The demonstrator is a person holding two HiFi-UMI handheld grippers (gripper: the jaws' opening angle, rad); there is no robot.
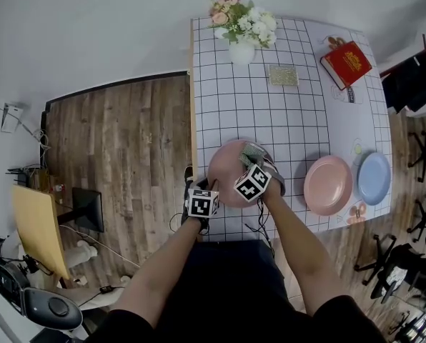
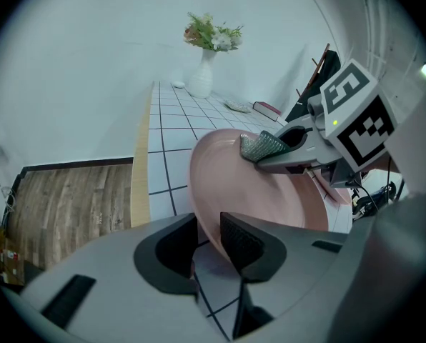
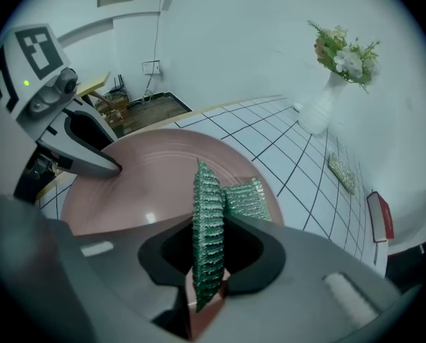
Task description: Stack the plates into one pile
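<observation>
**Head view:** 3 plates sit on the gridded table (image 1: 299,120), and only this view takes in all 3. The held pink plate (image 1: 224,174) is at the near left. The second pink plate (image 1: 327,184) lies well apart to its right, with the blue plate (image 1: 374,178) just beside it. At the far end are 1 vase (image 1: 241,48) of flowers, 1 red book (image 1: 347,63) and 1 spare pad (image 1: 283,75). The 2 grippers meet at the held pink plate. The left gripper (image 1: 196,189) is at its near-left rim and the right gripper (image 1: 254,157) at its right side, with a green pad (image 1: 253,151).

**Left gripper view:** Here the tilt shows. The held pink plate leans up off the table, its rim running between the left gripper's jaws, which are clamped on it.

**Right gripper view:** The right gripper's jaws are closed on the green pad. It stands on edge between them, with 1 flap lying on the plate's face. A pink edge shows under the pad, low between the jaws.
</observation>
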